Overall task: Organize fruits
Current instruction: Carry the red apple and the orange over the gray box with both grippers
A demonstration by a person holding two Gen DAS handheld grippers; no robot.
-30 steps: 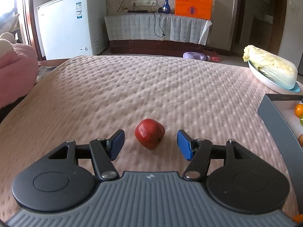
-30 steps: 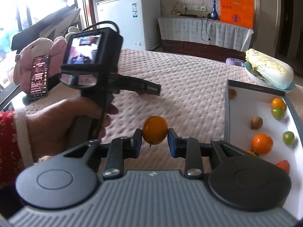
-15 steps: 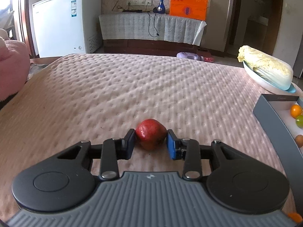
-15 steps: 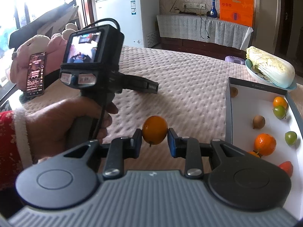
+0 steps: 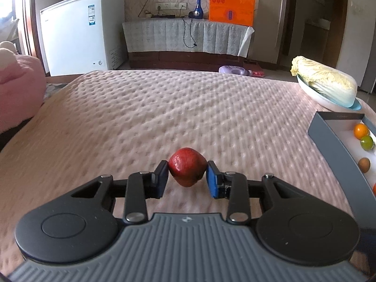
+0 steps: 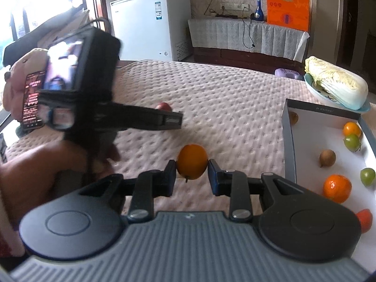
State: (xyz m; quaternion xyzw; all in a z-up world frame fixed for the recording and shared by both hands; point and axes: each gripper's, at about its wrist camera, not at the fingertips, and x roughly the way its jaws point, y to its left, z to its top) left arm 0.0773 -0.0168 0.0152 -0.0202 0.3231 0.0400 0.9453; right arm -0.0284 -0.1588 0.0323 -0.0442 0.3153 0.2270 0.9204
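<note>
Round red wrinkled fruit [image 5: 186, 166] on pink quilted cover [image 5: 188, 108] was clamped by left gripper [image 5: 187, 179] — jaws just closed. Small orange fruit [image 6: 192, 161] was gripped by right gripper [image 6: 191, 175] — likely bound for grey-walled box [image 6: 288, 141] at 3 o'clock.

Black linked tongs [image 5: 187, 176] with blue pads [image 5: 213, 180], silver pivot screws, ribbed grey housing, small screen on left tongs [image 6: 169, 115]

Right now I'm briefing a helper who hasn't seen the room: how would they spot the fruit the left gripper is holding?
Find the pink quilted bed; the grey box of small fruits sits at its right edge. Left of that box, the left gripper is shut on the red fruit. It is the only dark red, lumpy one; the rest are orange, green or brown.
</note>
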